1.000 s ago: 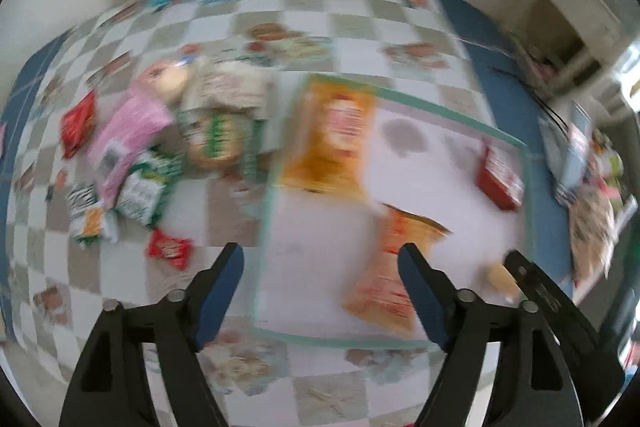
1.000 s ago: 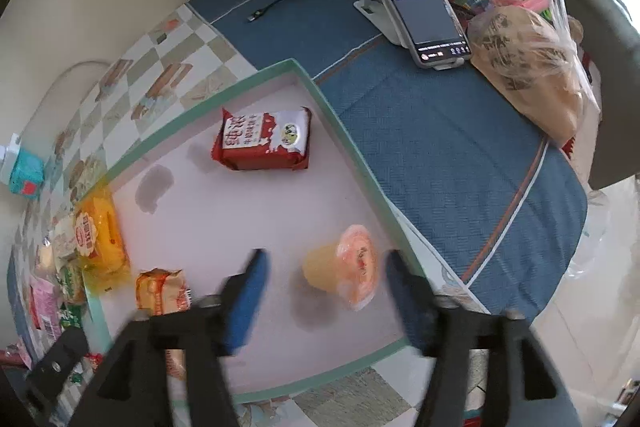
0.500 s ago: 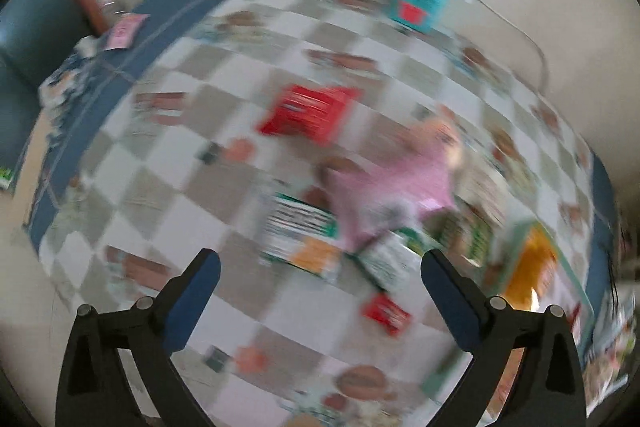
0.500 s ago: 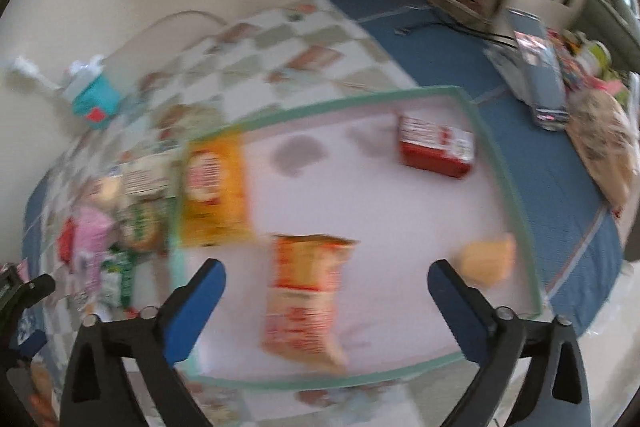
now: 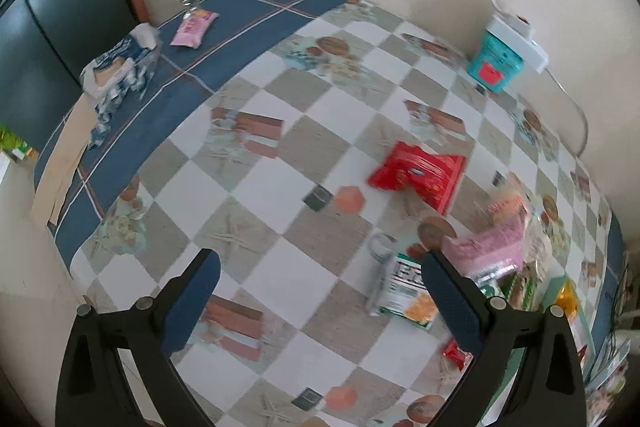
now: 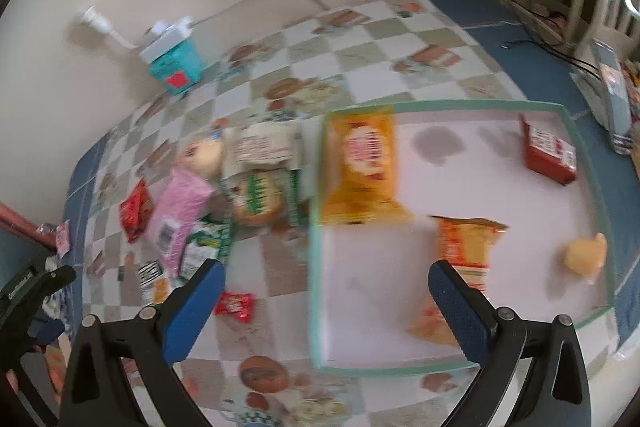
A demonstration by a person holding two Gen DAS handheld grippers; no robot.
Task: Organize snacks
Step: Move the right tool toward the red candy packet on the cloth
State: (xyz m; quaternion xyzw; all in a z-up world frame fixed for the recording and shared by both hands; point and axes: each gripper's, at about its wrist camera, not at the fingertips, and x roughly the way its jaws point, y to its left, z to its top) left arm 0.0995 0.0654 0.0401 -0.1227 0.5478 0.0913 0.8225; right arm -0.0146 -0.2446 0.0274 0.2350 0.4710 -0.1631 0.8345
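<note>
My left gripper (image 5: 320,295) is open and empty over the checkered tablecloth (image 5: 280,195). Ahead of it to the right lie a red snack pack (image 5: 420,177), a pink bag (image 5: 492,247) and a white-and-orange pack (image 5: 404,291). My right gripper (image 6: 326,301) is open and empty above the left edge of a green-rimmed tray (image 6: 316,287). The tray holds a yellow bag (image 6: 366,167), an orange bag (image 6: 460,255), a red carton (image 6: 548,153) and a jelly cup (image 6: 586,257). Left of the tray lies a loose pile with a pink bag (image 6: 180,211) and a small red candy (image 6: 236,305).
A teal box (image 5: 494,65) with a white power strip on it stands by the wall. A crumpled blue-and-white wrapper (image 5: 120,67) and a pink packet (image 5: 194,27) lie at the far left. A phone (image 6: 610,95) on a stand is right of the tray.
Both grippers opened wider and swung left. The left view moved off the tray onto the bare tablecloth. The right gripper left the jelly cup and now hangs over the tray's left edge.
</note>
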